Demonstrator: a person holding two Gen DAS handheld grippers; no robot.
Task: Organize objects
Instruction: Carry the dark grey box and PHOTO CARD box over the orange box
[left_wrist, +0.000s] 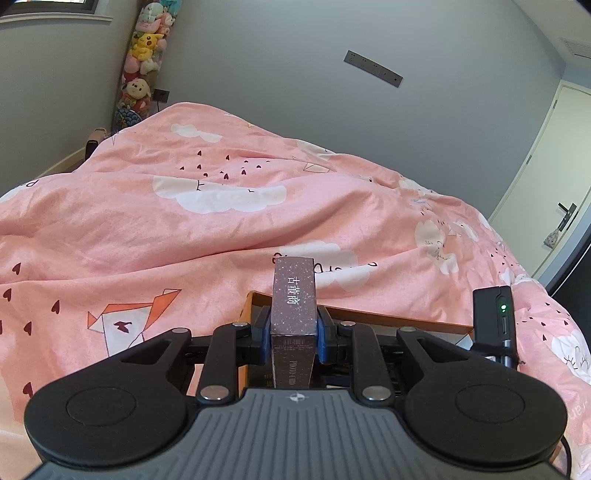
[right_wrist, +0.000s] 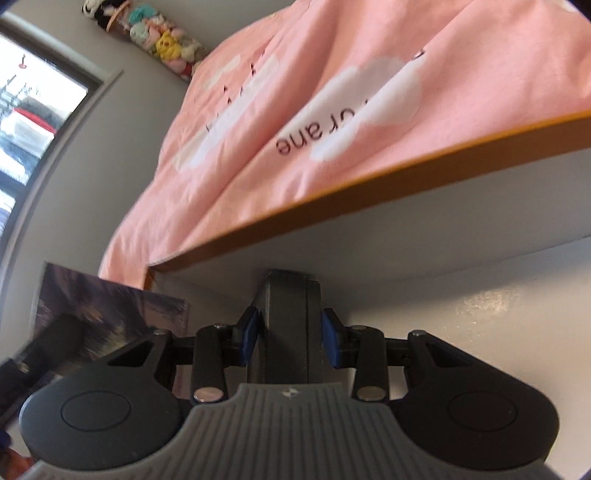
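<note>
Photo-card box (left_wrist: 293, 306), stiff speckled carton, clamped upright between left gripper (left_wrist: 293, 332) fingers (left_wrist: 263, 332) above orange-rimmed storage box (left_wrist: 406, 318) on pink bed quilt (left_wrist: 184, 229). Probably light and rigid but crushable; best held across flat side faces, as now. Right gripper (right_wrist: 291, 332), at 3 o'clock inside the storage box, fingers closed on dark block (right_wrist: 290, 325); likely hard, smooth.
</note>
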